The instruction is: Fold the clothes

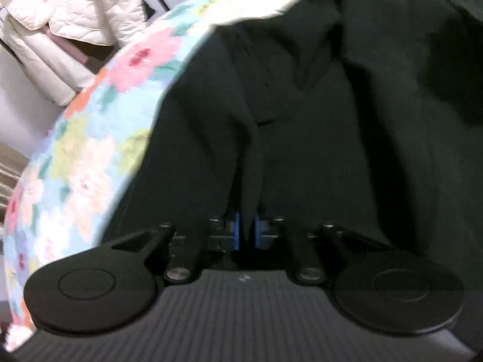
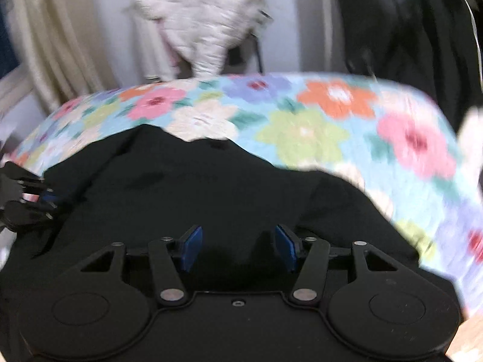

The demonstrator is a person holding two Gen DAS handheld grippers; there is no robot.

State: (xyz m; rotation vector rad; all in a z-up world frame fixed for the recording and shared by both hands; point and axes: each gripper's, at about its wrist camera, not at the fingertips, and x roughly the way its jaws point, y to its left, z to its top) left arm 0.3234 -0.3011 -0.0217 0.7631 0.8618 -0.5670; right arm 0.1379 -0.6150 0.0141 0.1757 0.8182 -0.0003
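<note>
A black garment lies spread over a flowered cloth. My left gripper is shut on a pinched fold of the black garment, which rises in a ridge between its blue pads. In the right wrist view the same black garment covers the near part of the flowered cloth. My right gripper hovers over it, open, its blue pads wide apart with nothing held between them. The left gripper shows at the left edge of that view, gripping the garment's side.
A cream quilted jacket hangs beyond the cloth's far edge, seen too as the quilted jacket in the right wrist view. Pale curtains hang at the back left. Dark clothing hangs at the back right.
</note>
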